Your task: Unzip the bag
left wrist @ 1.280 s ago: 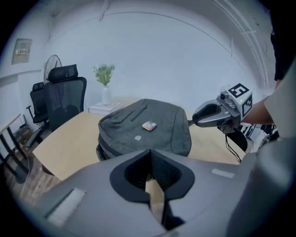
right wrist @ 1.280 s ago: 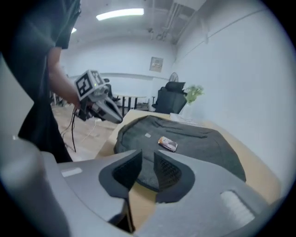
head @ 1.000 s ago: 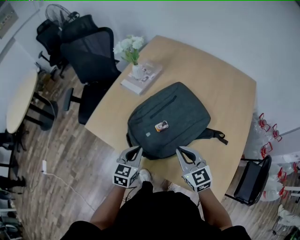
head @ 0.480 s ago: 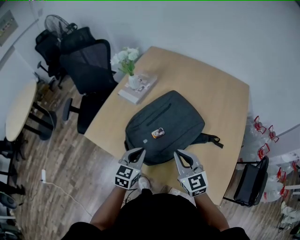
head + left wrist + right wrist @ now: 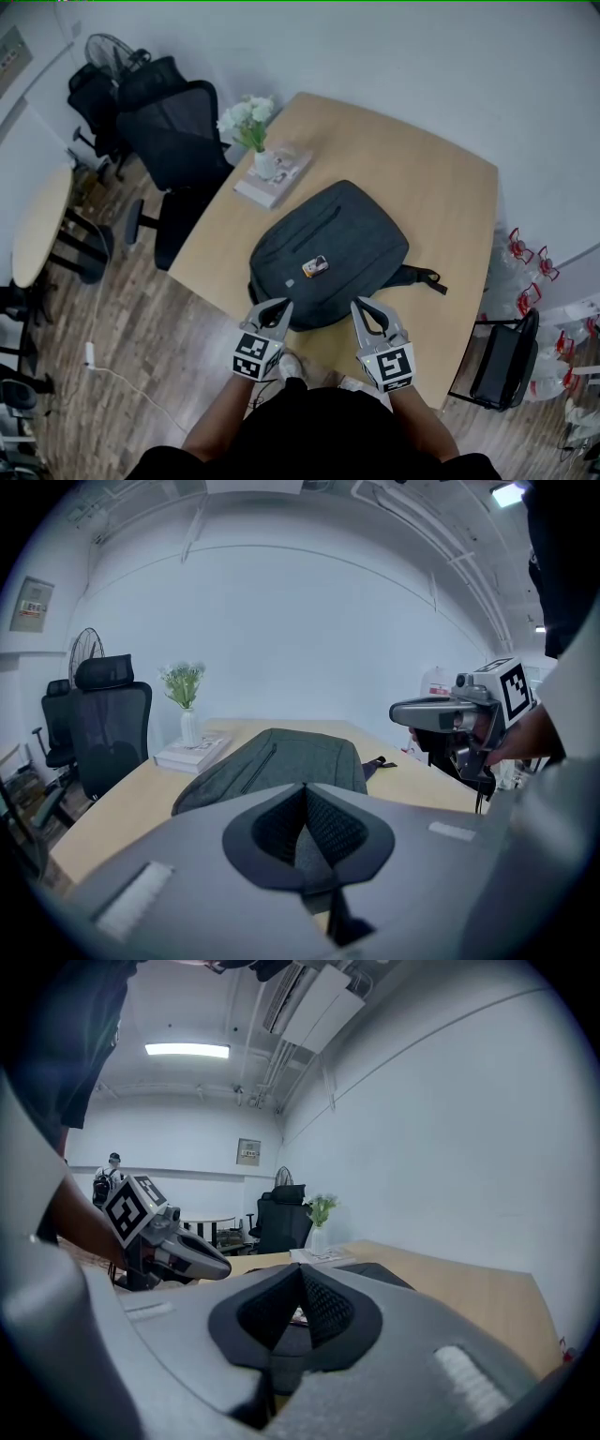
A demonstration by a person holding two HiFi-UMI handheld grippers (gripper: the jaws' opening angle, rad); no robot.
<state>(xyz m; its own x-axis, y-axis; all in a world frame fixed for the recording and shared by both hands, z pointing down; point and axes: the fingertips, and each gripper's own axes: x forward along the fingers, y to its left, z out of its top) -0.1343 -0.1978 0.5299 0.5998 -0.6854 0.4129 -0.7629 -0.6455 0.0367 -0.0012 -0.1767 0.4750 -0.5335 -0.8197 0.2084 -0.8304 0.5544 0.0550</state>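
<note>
Over the last second you have only raised your left gripper (image 5: 277, 307) and right gripper (image 5: 359, 305) slightly, both closed and empty, near the bag (image 5: 328, 248) flat on the desk (image 5: 441, 206), so unzipping hasn't started.

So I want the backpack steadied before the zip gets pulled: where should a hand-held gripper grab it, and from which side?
Probably the rounded near edge of the backpack, approached low from the person's side. It lies flat on the table, so that edge is the one fold facing the left hand-held gripper, whose jaws are shut and must open first.
</note>
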